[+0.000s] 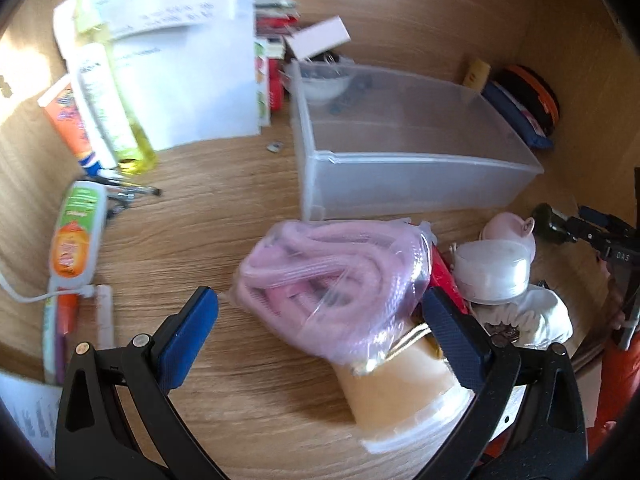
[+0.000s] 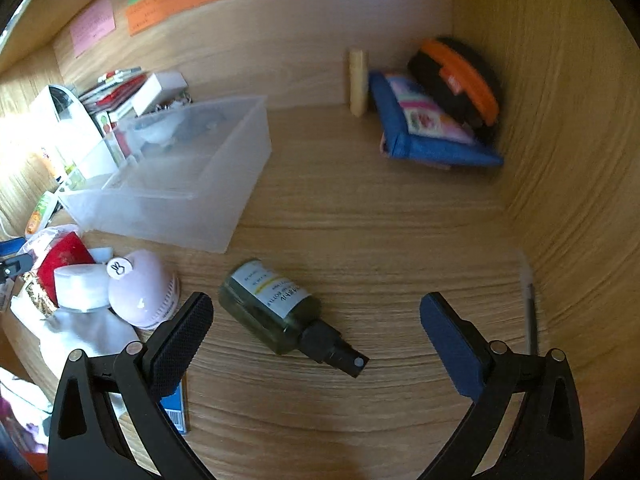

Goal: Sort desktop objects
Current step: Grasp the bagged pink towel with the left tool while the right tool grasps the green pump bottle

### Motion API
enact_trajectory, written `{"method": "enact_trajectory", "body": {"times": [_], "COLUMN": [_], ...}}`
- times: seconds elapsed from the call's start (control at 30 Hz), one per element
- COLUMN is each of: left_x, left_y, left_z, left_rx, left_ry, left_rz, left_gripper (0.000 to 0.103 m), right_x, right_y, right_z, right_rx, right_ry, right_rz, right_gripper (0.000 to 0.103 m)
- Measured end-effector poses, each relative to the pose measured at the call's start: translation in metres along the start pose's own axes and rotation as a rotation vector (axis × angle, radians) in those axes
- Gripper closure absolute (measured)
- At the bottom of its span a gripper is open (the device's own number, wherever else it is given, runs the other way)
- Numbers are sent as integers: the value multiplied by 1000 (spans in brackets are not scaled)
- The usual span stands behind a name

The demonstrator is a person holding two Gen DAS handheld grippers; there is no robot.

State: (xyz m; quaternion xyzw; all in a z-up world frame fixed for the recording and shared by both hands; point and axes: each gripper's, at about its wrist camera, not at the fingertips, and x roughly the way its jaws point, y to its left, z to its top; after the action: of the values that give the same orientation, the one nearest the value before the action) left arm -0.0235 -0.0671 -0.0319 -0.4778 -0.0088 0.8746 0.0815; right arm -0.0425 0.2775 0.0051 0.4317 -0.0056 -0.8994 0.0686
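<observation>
Pickup under way: right gripper spread wide over the spray bottle, which lies just beside the bin; left gripper gapes around the pink bag; closing comes next, I'd judge.

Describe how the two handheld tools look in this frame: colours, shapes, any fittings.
Both match. The left tool has curved black arms, round silver rivets at the joints, and two flat blue pads with a fine knurled texture. The right tool has the same black frame and rivets; one of its pads reads blue, the other looks darker in shadow. No cables, markings or sleeves show on either.
</observation>
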Motion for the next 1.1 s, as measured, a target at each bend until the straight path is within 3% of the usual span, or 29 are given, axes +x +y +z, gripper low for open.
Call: {"method": "enact_trajectory", "body": {"times": [0.2,0.33,0.53,0.7,0.87,1.1], "left_x": [28,32,35,28,13,-11], "left_y": [6,4,10,20,21,21], "left_z": [11,13,14,13,10,6], "left_rx": [-13,9,13,-10,-10,-9], "left_ry": [69,63,39,-1,-41,-105], "left_rz": [-61,-59,-56,-16,12,53], "left_gripper": [0,0,2,15,41,59], "right_x": [20,29,37,33,21,3], "right_y": [9,20,31,32,33,38], "right_z": [-2,-1,1,0,1,5], "right_rx": [-50,-92,-123,-114,-115,-113], "right_ry": [68,88,109,89,49,8], "right_rz": [50,61,77,75,60,55], "right_gripper": [13,26,52,57,58,59]}}
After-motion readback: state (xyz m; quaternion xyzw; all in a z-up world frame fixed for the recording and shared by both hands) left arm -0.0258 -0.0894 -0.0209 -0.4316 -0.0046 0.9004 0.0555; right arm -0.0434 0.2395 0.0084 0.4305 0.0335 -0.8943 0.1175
